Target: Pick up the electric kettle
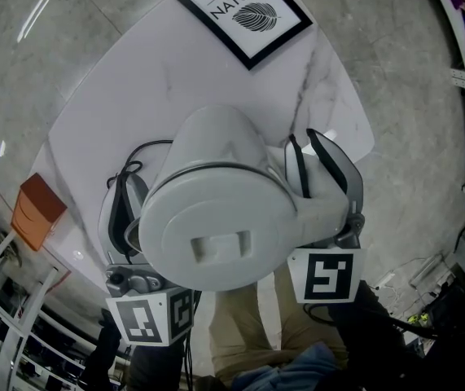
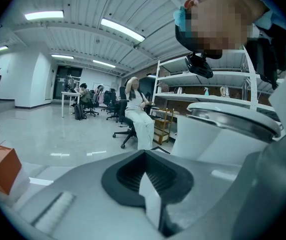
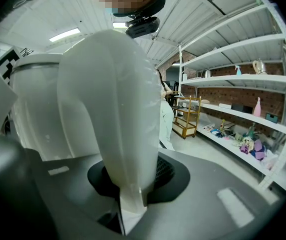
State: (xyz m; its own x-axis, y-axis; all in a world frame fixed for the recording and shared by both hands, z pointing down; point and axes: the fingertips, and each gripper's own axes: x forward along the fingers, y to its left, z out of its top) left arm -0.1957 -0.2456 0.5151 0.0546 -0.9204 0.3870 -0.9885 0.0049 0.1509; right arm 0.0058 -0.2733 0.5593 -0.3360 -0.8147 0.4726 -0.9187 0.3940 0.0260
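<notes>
the electric kettle (image 1: pixel 216 218) is held up above the white marble worktop (image 1: pixel 134 88), close under the head camera. the right gripper (image 1: pixel 313 165) has its jaws clamped on the handle (image 3: pixel 107 114). the left gripper (image 1: pixel 126 210) sits against the kettle's side, its jaws apart and gripping nothing.

The kettle (image 1: pixel 216 210) is filling the whole gap between the two claws. Its handle (image 3: pixel 107 109) is plugging the right claw (image 1: pixel 305 149), and the left claw (image 1: pixel 130 186) is crowding its left wall. Beyond the kettle, bare table (image 1: pixel 134 80) is lying free up to a framed picture (image 1: pixel 244 10). Left of the kettle, an orange box (image 1: pixel 38 210) is blocking the table's edge.
</notes>
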